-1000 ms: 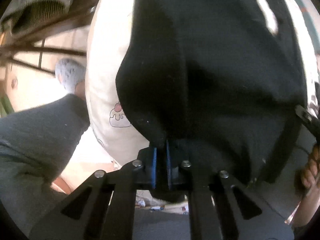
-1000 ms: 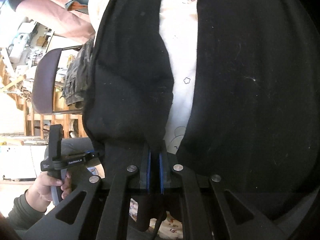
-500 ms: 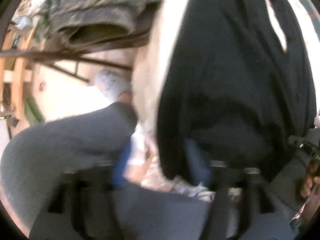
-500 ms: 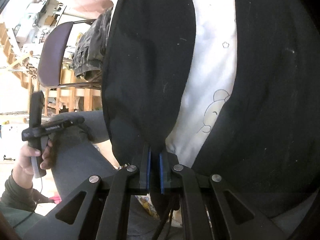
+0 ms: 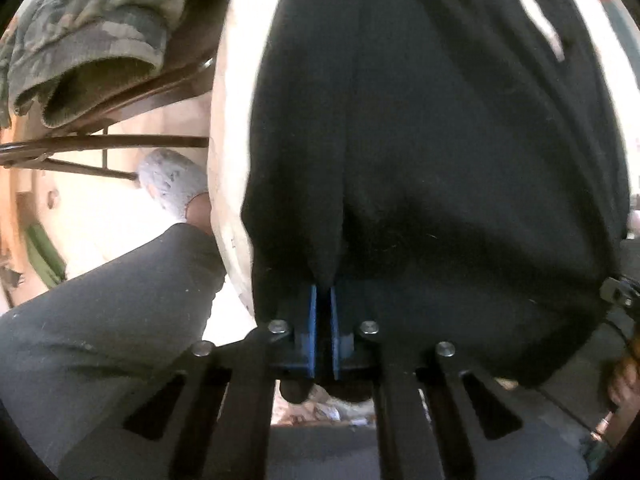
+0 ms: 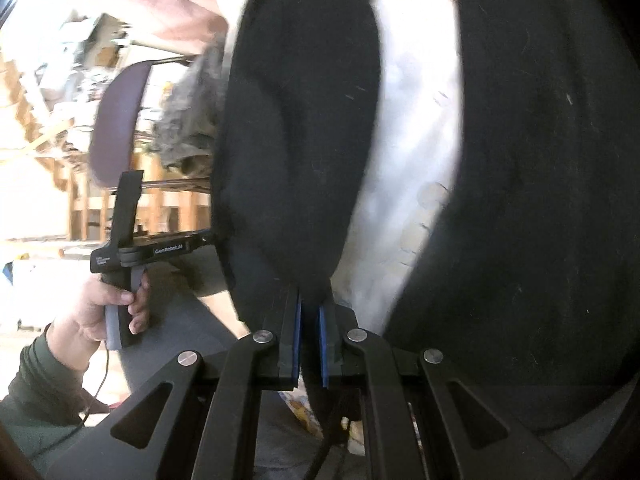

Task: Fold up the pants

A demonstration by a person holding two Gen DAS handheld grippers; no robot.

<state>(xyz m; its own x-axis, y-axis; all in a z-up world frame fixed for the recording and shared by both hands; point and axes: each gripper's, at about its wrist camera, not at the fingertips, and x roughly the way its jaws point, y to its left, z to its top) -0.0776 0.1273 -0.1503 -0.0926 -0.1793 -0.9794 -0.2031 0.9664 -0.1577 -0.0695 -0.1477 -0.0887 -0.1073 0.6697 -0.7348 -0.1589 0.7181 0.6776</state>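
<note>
Between the blue pads of the left gripper (image 5: 323,300) sits a pinched edge of the black pants (image 5: 432,152) — the jaws are drawn nearly together with dark cloth gripped in the narrow gap. From that grip the pants spread upward and outward across the left wrist view, lying over a white printed sheet (image 5: 230,128) whose pale margin shows along the garment's left border. Left of the sheet, a camouflage garment (image 5: 84,36) hangs over the dark metal frame of a chair (image 5: 104,144), and a leg in grey trousers (image 5: 104,312) ends in a light slipper (image 5: 172,182).

The right gripper (image 6: 309,308) is likewise closed down on a fold of the same pants (image 6: 296,128), blue pads pressed against cloth on both sides. In this view two black sections of the garment diverge — the sheet (image 6: 412,128) shows between them. At lower left, the person's left hand (image 6: 96,312) holds the other gripper's handle, whose tip meets the garment's left edge. A purple chair back (image 6: 116,120) stands behind it.
</note>
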